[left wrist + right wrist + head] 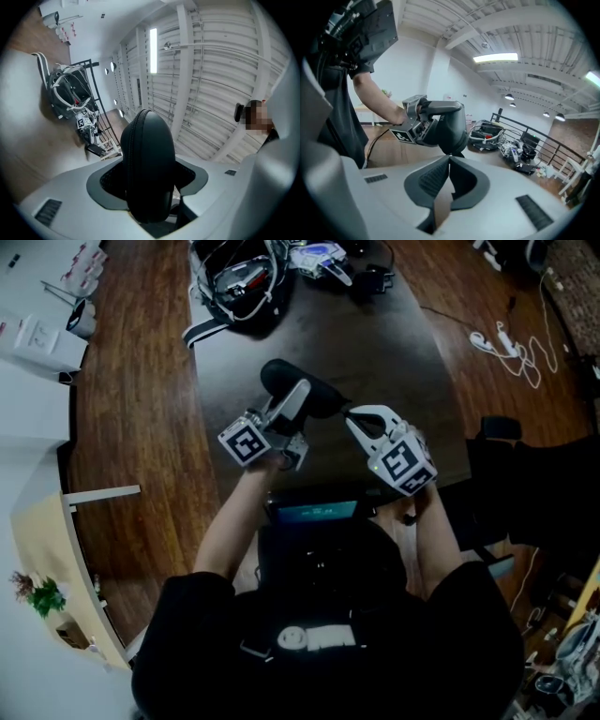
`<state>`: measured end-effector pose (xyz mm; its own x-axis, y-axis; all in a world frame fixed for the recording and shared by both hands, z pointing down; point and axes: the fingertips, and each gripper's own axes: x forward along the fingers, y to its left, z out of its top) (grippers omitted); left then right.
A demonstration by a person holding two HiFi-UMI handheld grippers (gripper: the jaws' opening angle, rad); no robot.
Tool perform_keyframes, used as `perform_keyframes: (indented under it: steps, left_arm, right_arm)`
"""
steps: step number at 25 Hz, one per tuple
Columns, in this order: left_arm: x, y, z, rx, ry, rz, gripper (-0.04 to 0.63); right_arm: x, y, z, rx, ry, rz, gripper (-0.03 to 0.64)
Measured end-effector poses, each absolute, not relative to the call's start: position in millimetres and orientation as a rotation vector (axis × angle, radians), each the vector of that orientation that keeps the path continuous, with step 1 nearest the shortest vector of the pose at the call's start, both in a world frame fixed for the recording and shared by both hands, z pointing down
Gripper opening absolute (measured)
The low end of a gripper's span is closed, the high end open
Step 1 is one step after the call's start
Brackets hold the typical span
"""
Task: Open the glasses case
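Note:
A black oval zippered glasses case (pixel 302 388) is held in the air above the dark table (pixel 403 362). My left gripper (pixel 289 418) is shut on its near end. In the left gripper view the case (pixel 147 150) stands upright between the two pads, zipper seam facing the camera, with the gripper (pixel 147 183) pressing its sides. My right gripper (pixel 352 415) is shut, its tips at the case's right end. In the right gripper view the closed tips (pixel 450 158) sit right below the case (pixel 449 126); whether they pinch the zipper pull is hidden.
A black bag with white cables (pixel 239 282) and a small gadget (pixel 319 259) lie at the table's far end. White cords (pixel 511 348) trail on the wooden floor at right. White boxes (pixel 42 343) stand at left, and a black chair (pixel 502 432) is beside the table.

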<state>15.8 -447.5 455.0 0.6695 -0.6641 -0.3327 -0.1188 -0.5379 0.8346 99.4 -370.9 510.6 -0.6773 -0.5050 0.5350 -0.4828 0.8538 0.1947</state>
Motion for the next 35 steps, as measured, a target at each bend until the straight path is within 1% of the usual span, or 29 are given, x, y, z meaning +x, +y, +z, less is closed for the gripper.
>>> perform_keyframes:
  steps: [2,3,4,5,6,10,12,13,14,15,16,20,25,29,35]
  left_arm:
    - [13.9,-451.7,456.8,1.997,-0.639,-0.842,0.268]
    - [13.8,-453.8,456.9,1.977,-0.647,-0.854,0.268]
    - [14.1,-455.5,456.7,1.961,-0.65,-0.866,0.268]
    - [14.7,-457.0,456.4,1.953,-0.654,-0.874,0.268]
    - [15.3,-458.3,456.4,1.951,-0.662,-0.878,0.268]
    - [14.6,-459.7,455.2,1.934,-0.704,-0.901,0.268]
    - [15.9,-457.9,454.7,1.934,-0.717,-0.9,0.268]
    - [16.6,-457.3,455.1,1.939,-0.727,-0.891,0.268]
    - [17.1,-456.9,456.1,1.946,-0.737,-0.878,0.268]
    - [17.7,-456.4,457.7,1.956,-0.746,-0.858,0.268]
    - [19.0,-455.0,459.5,1.975,-0.756,-0.824,0.267]
    - [31.2,-444.3,463.4,2.102,-0.753,-0.685,0.251]
    - [36.4,-434.2,478.9,2.185,-0.751,-0.545,0.247]
    - [38.1,-431.3,482.7,2.209,-0.721,-0.51,0.247]
    - [46.9,-423.0,487.3,2.334,-0.712,-0.364,0.244]
  right_arm:
    - [100.3,-376.4,516.4,0.788,-2.393,-0.076,0.028]
    - [100.0,-378.4,520.8,0.805,-2.374,-0.075,0.046]
    - [98.2,-379.2,525.4,0.804,-2.36,-0.071,0.129]
    - [95.4,-379.7,528.5,0.799,-2.355,-0.075,0.171]
    - [92.8,-381.0,528.9,0.806,-2.357,-0.087,0.181]
    - [88.3,-393.3,523.7,0.943,-2.352,-0.093,0.182]
    - [89.6,-401.6,524.1,1.005,-2.294,-0.134,0.177]
    - [89.9,-403.1,526.0,1.003,-2.262,-0.158,0.158]
    - [89.5,-402.4,529.3,0.98,-2.237,-0.181,0.113]
    - [89.4,-400.2,533.4,0.946,-2.215,-0.203,0.036]
    - [90.1,-397.2,537.7,0.91,-2.191,-0.223,0.026]
    - [95.3,-387.6,549.4,0.804,-2.096,-0.281,0.023]
    - [110.7,-398.1,533.6,0.861,-2.107,-0.197,0.021]
    - [104.2,-400.0,520.9,0.804,-2.114,-0.283,0.021]
    - [104.1,-393.7,529.4,0.752,-2.094,-0.28,0.021]
